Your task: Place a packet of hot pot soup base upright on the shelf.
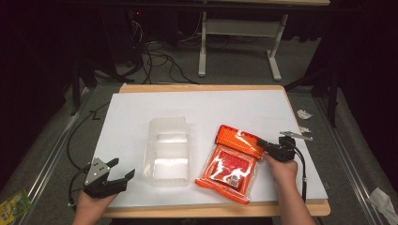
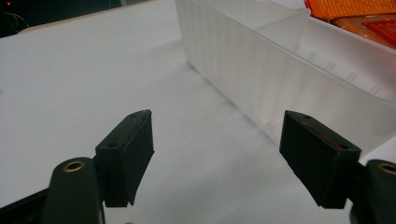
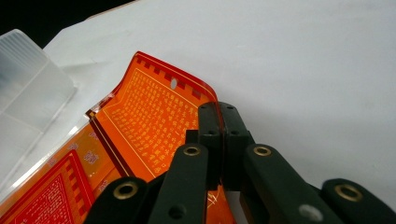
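A glossy orange packet (image 1: 229,164) with red printed panels lies on the white table (image 1: 141,108), just right of a clear plastic tray (image 1: 168,151). The right claw (image 1: 259,142) is clamped on its upturned top flap. The left claw (image 1: 123,169) gapes wide, holding nothing.
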`<state>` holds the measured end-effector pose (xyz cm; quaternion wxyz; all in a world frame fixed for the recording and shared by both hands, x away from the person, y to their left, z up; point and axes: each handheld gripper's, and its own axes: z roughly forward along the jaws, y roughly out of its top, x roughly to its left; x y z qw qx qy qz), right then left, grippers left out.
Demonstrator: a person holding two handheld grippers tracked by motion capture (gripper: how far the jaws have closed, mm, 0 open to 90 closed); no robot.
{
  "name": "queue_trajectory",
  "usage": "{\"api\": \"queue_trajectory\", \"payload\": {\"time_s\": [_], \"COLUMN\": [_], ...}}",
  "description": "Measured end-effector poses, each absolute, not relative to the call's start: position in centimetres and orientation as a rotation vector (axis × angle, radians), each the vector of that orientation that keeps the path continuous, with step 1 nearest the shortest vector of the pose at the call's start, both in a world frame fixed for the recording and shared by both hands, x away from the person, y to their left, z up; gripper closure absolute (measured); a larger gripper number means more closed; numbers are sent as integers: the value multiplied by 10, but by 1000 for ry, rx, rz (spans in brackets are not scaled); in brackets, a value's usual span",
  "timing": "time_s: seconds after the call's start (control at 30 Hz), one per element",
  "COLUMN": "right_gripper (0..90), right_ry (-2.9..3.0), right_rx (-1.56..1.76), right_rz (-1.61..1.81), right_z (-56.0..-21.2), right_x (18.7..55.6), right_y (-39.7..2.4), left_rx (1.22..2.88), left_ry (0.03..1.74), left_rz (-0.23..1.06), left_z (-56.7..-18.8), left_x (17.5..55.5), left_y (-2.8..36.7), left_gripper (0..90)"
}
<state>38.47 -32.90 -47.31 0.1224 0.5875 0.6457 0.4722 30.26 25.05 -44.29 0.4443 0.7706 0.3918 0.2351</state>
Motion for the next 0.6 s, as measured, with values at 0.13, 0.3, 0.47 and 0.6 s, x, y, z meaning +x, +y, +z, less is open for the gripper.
{"api": "queue_trajectory", "payload": {"time_s": [0.13, 0.3, 0.47, 0.6], "right_gripper": [900, 900, 900, 900], "right_ry": [1874, 1859, 1798, 1774], "right_rx": [1667, 1555, 1446, 1393], "right_rz": [1386, 1377, 1453, 1490], "right_z": [-467, -448, -420, -408], "right_x": [380, 371, 355, 345], "right_y": [-326, -315, -307, -304], "left_rx": [1909, 1908, 1909, 1908], "left_ry": [972, 973, 973, 971], "left_rz": [583, 584, 583, 587], "left_z": [-443, -443, -443, -443], "left_x": [303, 303, 303, 303], "left_y": [251, 251, 251, 251], "left_gripper": [267, 267, 267, 267]}}
